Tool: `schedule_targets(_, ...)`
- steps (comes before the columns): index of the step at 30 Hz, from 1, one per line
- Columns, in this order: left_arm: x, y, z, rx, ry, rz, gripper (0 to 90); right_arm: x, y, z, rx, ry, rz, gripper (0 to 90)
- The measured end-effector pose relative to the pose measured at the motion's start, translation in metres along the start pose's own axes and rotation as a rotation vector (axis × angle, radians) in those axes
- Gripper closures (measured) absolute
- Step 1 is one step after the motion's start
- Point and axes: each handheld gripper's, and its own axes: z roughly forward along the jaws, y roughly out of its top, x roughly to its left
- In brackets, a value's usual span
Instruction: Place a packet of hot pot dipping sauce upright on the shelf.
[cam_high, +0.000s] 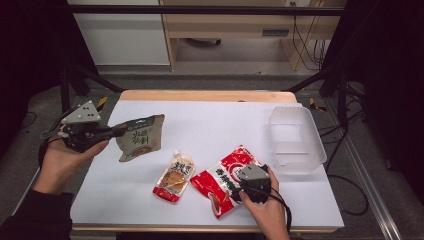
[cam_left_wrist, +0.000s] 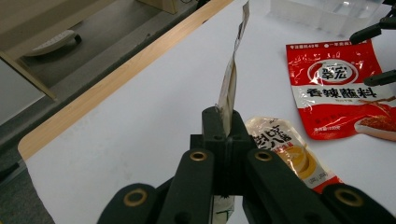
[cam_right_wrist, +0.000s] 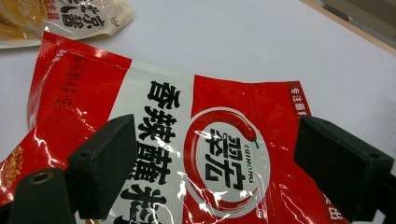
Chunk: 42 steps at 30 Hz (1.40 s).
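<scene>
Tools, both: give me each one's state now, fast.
Left tool: closed, holding the grey pouch by its edge, off the table.
Right tool: open, jaws apart over the red packet, not gripping it.

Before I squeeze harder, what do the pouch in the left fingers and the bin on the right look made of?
Grey-green pouch: thin flexible film, probably matte plastic laminate; it looks blade-thin edge-on in the left gripper view. Bin: translucent, frosted-looking plastic, seemingly rigid; the white table shows faintly through its walls.
</scene>
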Motion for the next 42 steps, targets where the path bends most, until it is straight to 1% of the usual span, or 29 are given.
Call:
schedule_targets(5, -0.006, 0.008, 0.001, -0.005, -0.012, 0.023, 90.0, 0.002, 0.002, -0.001, -0.005, 0.005, -0.007, 13.2)
schedule_targets(8, -0.009, 0.011, 0.003, -0.017, -0.021, 0.026, 90.0, 0.003, 0.002, 0.0, -0.002, 0.016, -0.009, 13.1)
schedule_targets(14, -0.015, 0.016, 0.007, -0.013, -0.036, 0.052, 90.0, 0.007, 0.006, 0.002, -0.002, 0.029, -0.009, 12.4)
schedule_targets(17, -0.018, 0.019, 0.011, -0.003, -0.039, 0.052, 90.0, 0.01, 0.007, 0.002, 0.005, 0.054, -0.022, 12.5)
schedule_targets(21, -0.025, 0.024, 0.016, -0.01, -0.051, 0.063, 90.0, 0.014, 0.01, -0.002, 0.014, 0.065, -0.047, 13.4)
schedule_targets(22, -0.027, 0.026, 0.017, -0.009, -0.057, 0.065, 90.0, 0.015, 0.012, -0.002, 0.021, 0.067, -0.043, 13.4)
schedule_targets(24, -0.033, 0.03, 0.02, -0.009, -0.067, 0.079, 90.0, 0.015, 0.017, -0.004, 0.033, 0.079, -0.054, 14.2)
schedule_targets(25, -0.036, 0.032, 0.022, -0.005, -0.069, 0.09, 90.0, 0.015, 0.02, -0.006, 0.041, 0.091, -0.052, 14.3)
schedule_targets(26, -0.039, 0.034, 0.024, -0.001, -0.071, 0.101, 90.0, 0.015, 0.022, -0.007, 0.043, 0.111, -0.063, 14.5)
schedule_targets(27, -0.042, 0.036, 0.026, 0.002, -0.074, 0.11, 90.0, 0.014, 0.025, -0.009, 0.052, 0.119, -0.08, 15.4)
schedule_targets(29, -0.047, 0.039, 0.03, 0.004, -0.084, 0.118, 90.0, 0.011, 0.031, -0.013, 0.081, 0.096, -0.099, 19.2)
schedule_targets(30, -0.049, 0.04, 0.032, 0.002, -0.09, 0.122, 90.0, 0.009, 0.035, -0.014, 0.093, 0.098, -0.113, 19.2)
schedule_targets(33, -0.055, 0.044, 0.039, 0.001, -0.11, 0.135, 90.0, 0.002, 0.045, -0.018, 0.113, 0.114, -0.129, 18.8)
schedule_targets(34, -0.057, 0.045, 0.041, 0.002, -0.118, 0.142, 90.0, -0.002, 0.049, -0.019, 0.121, 0.124, -0.147, 18.0)
schedule_targets(36, -0.061, 0.047, 0.044, 0.003, -0.124, 0.148, 90.0, -0.007, 0.055, -0.022, 0.124, 0.137, -0.156, 16.5)
schedule_targets(37, -0.063, 0.048, 0.046, 0.007, -0.128, 0.159, 90.0, -0.008, 0.056, -0.023, 0.116, 0.142, -0.155, 16.5)
schedule_targets(39, -0.067, 0.051, 0.048, 0.005, -0.131, 0.168, 90.0, -0.012, 0.062, -0.029, 0.103, 0.135, -0.177, 16.4)
schedule_targets(42, -0.071, 0.053, 0.052, -0.002, -0.137, 0.164, 90.0, -0.016, 0.067, -0.033, 0.12, 0.139, -0.207, 13.4)
